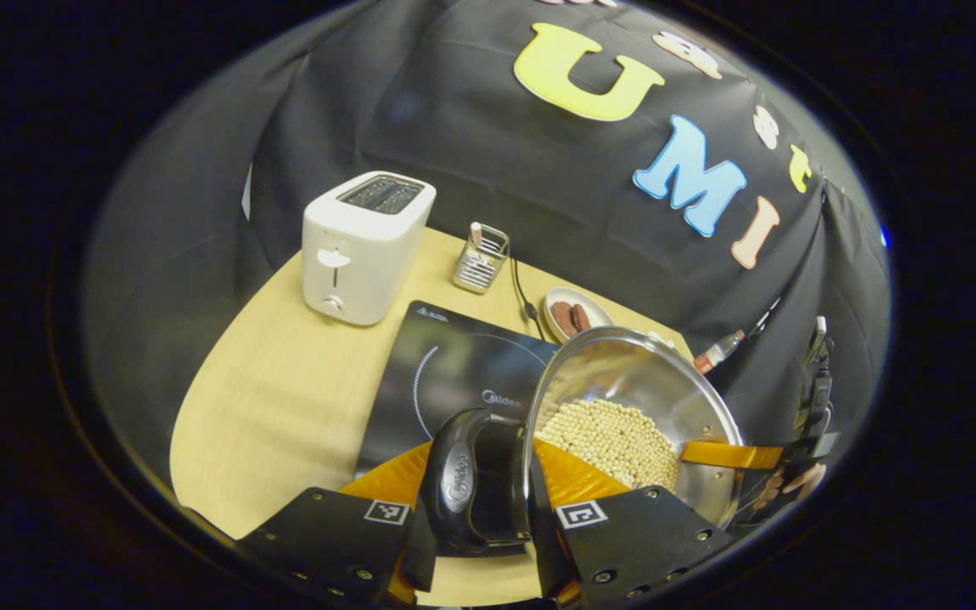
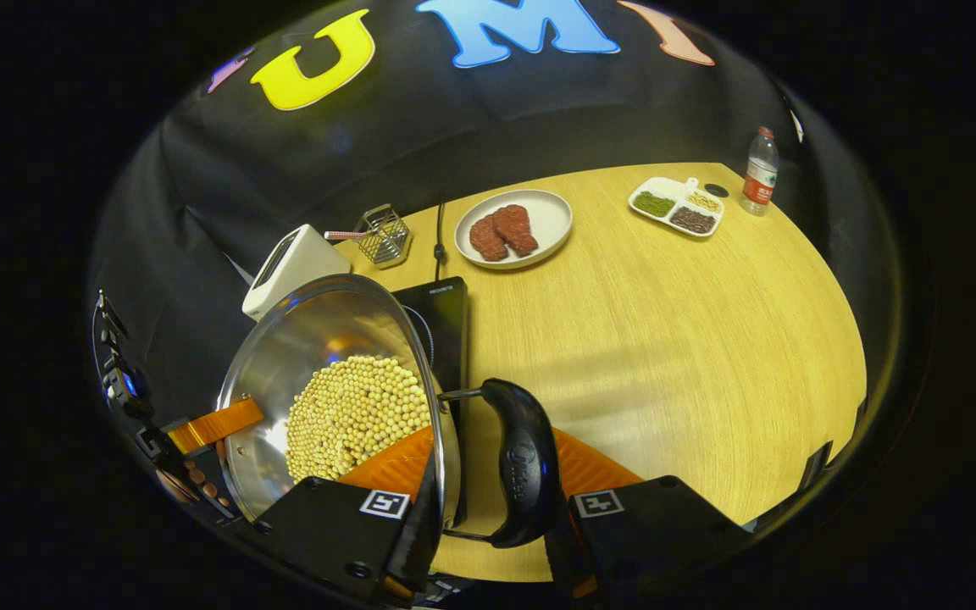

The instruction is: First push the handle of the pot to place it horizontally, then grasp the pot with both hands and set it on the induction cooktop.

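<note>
Black cloth hangs behind a round, light wooden table (image 2: 666,339). On the table sits a flat black induction cooktop (image 1: 454,373), with a white toaster (image 1: 365,246) just beside it and a small wire basket (image 1: 481,258) near the cloth. A white plate with two brown meat patties (image 2: 512,227) lies farther along the table, and beyond it are a white tray with three kinds of beans (image 2: 676,205) and a clear plastic bottle with a red label (image 2: 760,172). A shiny steel pot full of pale yellow beans (image 1: 623,415) is held up, tilted, over the near edge of the cooktop. In the left gripper view, the left gripper (image 1: 488,529) has one black side handle (image 1: 467,483) of the pot between its two fingers, and both fingers press against it. In the right gripper view, the right gripper (image 2: 496,517) has the other black side handle (image 2: 522,466) between its fingers, pressed tight on it too. Each view also shows the other gripper at the far rim of the pot. I cannot tell if the pot touches the cooktop.
</note>
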### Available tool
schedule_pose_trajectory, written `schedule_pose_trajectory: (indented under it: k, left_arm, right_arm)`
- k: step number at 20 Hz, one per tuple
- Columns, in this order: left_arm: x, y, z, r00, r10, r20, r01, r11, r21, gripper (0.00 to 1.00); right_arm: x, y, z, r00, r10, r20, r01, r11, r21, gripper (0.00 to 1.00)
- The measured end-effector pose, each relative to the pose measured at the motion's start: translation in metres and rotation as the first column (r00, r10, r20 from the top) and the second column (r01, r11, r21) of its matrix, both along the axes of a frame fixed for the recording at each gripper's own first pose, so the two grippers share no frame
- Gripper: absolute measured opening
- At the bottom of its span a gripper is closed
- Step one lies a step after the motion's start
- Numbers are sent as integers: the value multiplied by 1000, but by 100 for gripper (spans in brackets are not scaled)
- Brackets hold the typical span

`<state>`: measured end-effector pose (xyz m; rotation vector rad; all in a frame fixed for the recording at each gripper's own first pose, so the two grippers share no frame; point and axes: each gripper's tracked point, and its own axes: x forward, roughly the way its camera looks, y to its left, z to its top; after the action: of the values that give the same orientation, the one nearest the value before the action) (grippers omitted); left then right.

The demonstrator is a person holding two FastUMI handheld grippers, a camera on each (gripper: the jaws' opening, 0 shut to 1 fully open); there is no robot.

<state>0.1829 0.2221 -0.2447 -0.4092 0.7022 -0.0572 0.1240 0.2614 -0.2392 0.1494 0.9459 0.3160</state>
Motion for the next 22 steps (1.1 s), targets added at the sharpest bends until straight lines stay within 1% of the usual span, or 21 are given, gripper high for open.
schedule_pose_trajectory:
  k: [1, 2, 3, 4, 5, 6, 7, 8, 9, 10, 11, 13, 14, 15, 16, 19, 20, 21, 22]
  left_arm:
    - [5, 4, -2, 1000, 2, -2, -2, 1000, -3, 52]
    - [11, 9, -4, 1000, 2, -1, -2, 1000, -3, 52]
    - [16, 13, -7, 1000, 1, -2, -1, 1000, -1, 52]
    - [23, 17, -13, 1000, 0, -3, 0, 1000, 1, 52]
    - [30, 20, -16, 1000, -2, -7, 2, 1000, 1, 48]
    - [35, 24, -19, 1000, -2, -7, 2, 1000, 0, 48]
    - [43, 28, -21, 1000, -5, -6, 5, 1000, 2, 43]
    - [47, 33, -23, 1000, -8, -7, 8, 1000, 5, 52]
    - [53, 38, -25, 1000, -9, -7, 9, 1000, 6, 44]
    - [59, 43, -28, 1000, -9, -6, 9, 1000, 9, 43]
    - [65, 47, -31, 1000, -9, -8, 9, 1000, 13, 43]
    - [77, 54, -37, 1000, -6, -6, 7, 1000, 24, 48]
    - [72, 57, -34, 1000, -4, -3, 4, 1000, 30, 52]
    - [72, 60, -33, 1000, -1, -2, 1, 999, 36, 52]
    - [71, 61, -32, 1000, 2, -3, -1, 999, 43, 43]
    - [85, 64, -42, 1000, 2, -2, -2, 998, 61, 43]
    - [91, 62, -46, 1000, 2, -5, -2, 998, 62, 48]
    - [95, 64, -49, 1000, 0, -5, 1, 998, 65, 44]
    - [97, 65, -49, 1000, -5, -2, 5, 997, 71, 44]
  right_arm:
    - [5, 6, -2, 1000, -4, 0, 4, 1000, 9, 53]
    - [9, 11, -4, 1000, -7, -3, 7, 1000, 12, 56]
    - [14, 16, -8, 1000, -8, -8, 8, 1000, 12, 53]
    - [18, 19, -12, 1000, -9, -12, 10, 1000, 11, 53]
    - [23, 24, -15, 1000, -13, -14, 13, 1000, 12, 53]
    - [30, 28, -17, 1000, -16, -14, 16, 1000, 14, 53]
    - [35, 33, -20, 1000, -20, -13, 21, 1000, 17, 53]
    - [41, 38, -22, 1000, -25, -9, 25, 999, 24, 52]
    - [46, 43, -24, 1000, -28, -10, 29, 999, 30, 52]
    - [52, 48, -28, 999, -31, -11, 31, 999, 37, 52]
    - [57, 53, -32, 999, -32, -15, 33, 999, 43, 52]
    - [69, 61, -37, 999, -34, -16, 35, 998, 53, 53]
    - [74, 64, -41, 999, -37, -15, 37, 998, 56, 52]
    - [79, 67, -45, 999, -40, -14, 40, 998, 57, 52]
    - [84, 69, -47, 999, -43, -12, 44, 997, 56, 52]
    - [94, 72, -53, 999, -50, -19, 51, 997, 58, 52]
    - [97, 73, -56, 998, -53, -20, 54, 997, 59, 52]
    - [99, 73, -58, 998, -55, -20, 56, 997, 61, 52]
    - [100, 74, -58, 998, -56, -21, 58, 996, 62, 52]
